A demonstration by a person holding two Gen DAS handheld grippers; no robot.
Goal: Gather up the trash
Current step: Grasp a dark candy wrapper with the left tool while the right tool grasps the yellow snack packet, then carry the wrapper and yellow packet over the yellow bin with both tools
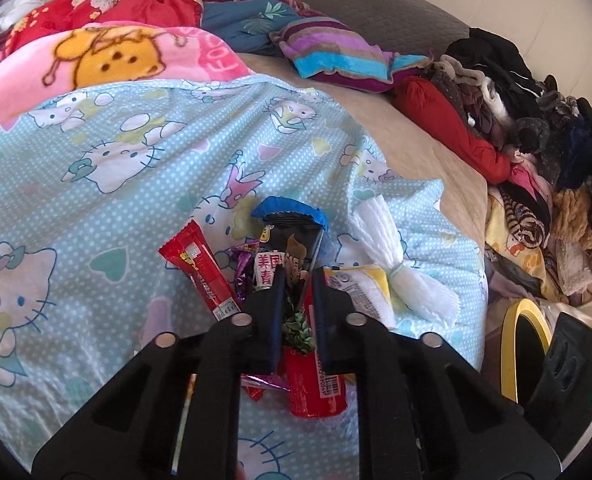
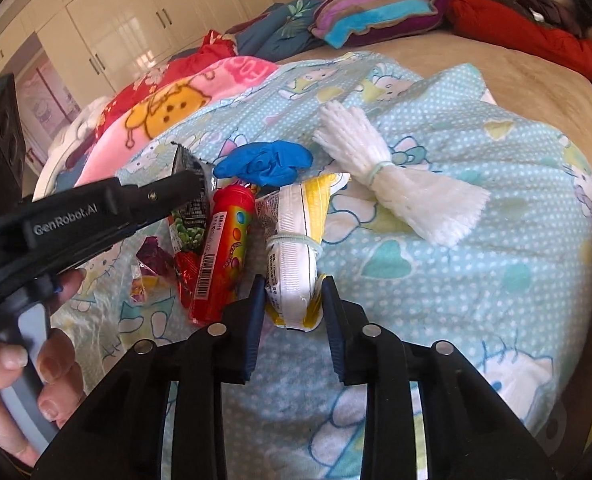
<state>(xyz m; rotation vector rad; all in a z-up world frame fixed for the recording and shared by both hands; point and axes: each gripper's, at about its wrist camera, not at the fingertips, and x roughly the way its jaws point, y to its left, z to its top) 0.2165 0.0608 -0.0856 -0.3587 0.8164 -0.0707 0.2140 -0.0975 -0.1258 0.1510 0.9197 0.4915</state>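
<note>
Reaching over the bed (image 2: 515, 80), your right hand-held gripper (image 2: 292, 304) straddles the rolled yellow-white packet (image 2: 296, 248), its long axis running straight away, fingers touching; your left hand-held gripper (image 1: 297, 276) has pinched the green wrapper (image 1: 297, 328).

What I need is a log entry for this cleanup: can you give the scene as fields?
Surface: cat-print sheet
Left gripper: shut on pea snack packet
Right gripper: fingers flank white-yellow packet; contact unclear
Loose trash: red tube, blue glove, white foam net, purple wrapper
</note>
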